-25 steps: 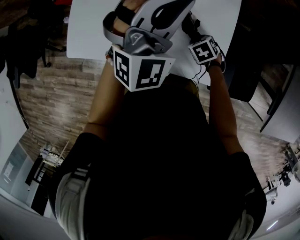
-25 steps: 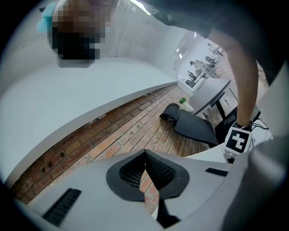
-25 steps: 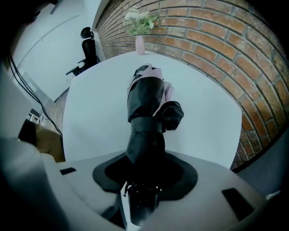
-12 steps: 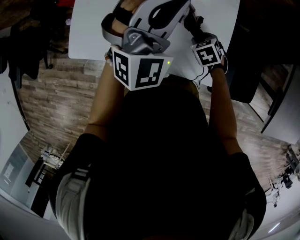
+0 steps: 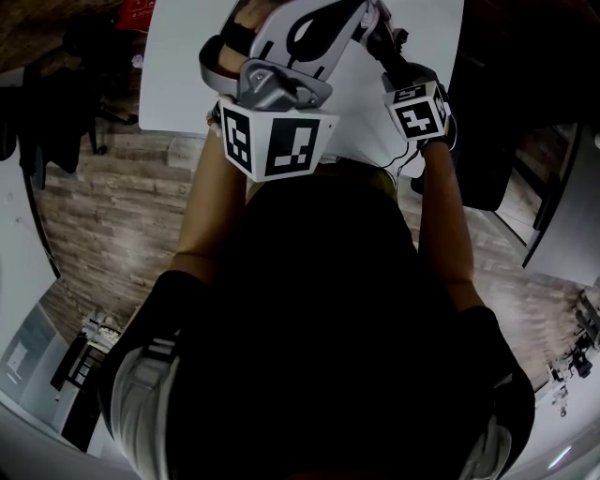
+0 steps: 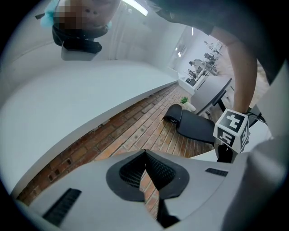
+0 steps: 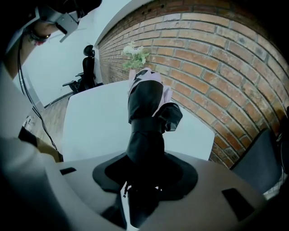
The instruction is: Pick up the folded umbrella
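The folded umbrella (image 7: 145, 103) is black with a pink and white patterned end. It sticks out from my right gripper (image 7: 144, 180), whose jaws are shut on its lower part, and hangs above the white table (image 7: 99, 122) without touching it. In the head view the umbrella (image 5: 382, 42) shows as a dark shaft above the right gripper (image 5: 401, 70) and its marker cube. My left gripper (image 5: 356, 14) is held high to the left of it. Its jaws (image 6: 145, 155) are shut with nothing between them, pointing over the floor.
A brick wall (image 7: 216, 67) runs behind the table, with a bunch of flowers (image 7: 135, 53) at the table's far end. A black office chair (image 7: 88, 67) stands beyond the table, and another black chair (image 6: 194, 124) is on the wooden floor (image 5: 103, 206). The person's dark torso fills the lower head view.
My right gripper has risen with the umbrella in it and tilted, and the umbrella now hangs higher off the table. The left gripper has stayed about where it was.
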Demonstrator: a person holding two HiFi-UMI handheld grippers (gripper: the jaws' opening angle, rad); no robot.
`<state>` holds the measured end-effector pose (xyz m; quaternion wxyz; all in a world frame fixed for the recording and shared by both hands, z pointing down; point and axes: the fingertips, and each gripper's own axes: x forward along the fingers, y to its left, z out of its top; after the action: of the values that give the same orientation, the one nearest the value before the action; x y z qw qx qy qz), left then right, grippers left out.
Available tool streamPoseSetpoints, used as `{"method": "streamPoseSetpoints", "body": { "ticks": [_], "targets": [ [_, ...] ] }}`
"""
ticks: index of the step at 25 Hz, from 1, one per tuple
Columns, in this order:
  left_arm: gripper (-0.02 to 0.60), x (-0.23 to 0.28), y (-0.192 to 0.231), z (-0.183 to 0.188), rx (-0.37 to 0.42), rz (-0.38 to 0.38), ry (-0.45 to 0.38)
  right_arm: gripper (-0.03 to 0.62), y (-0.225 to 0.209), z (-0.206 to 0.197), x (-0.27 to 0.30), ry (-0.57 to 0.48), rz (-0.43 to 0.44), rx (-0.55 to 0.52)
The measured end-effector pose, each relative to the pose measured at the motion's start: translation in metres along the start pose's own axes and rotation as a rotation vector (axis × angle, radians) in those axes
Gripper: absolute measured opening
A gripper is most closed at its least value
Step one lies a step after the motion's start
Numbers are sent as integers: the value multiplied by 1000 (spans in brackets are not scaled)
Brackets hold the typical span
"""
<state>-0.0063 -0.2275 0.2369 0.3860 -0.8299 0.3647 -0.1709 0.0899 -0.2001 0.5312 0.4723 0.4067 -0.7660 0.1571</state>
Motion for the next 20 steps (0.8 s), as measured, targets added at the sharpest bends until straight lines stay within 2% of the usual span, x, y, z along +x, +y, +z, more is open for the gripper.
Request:
{"method": "streamPoseSetpoints", "body": {
  "ticks": [13,20],
  "targets": [
    [14,-9,19,15,31,51,6,189,-30,81,-78,-259,-120,-20],
    [14,-15,27,18,32,84,23,189,-31,103,-109,-360,-146,-24]
  ]
}}
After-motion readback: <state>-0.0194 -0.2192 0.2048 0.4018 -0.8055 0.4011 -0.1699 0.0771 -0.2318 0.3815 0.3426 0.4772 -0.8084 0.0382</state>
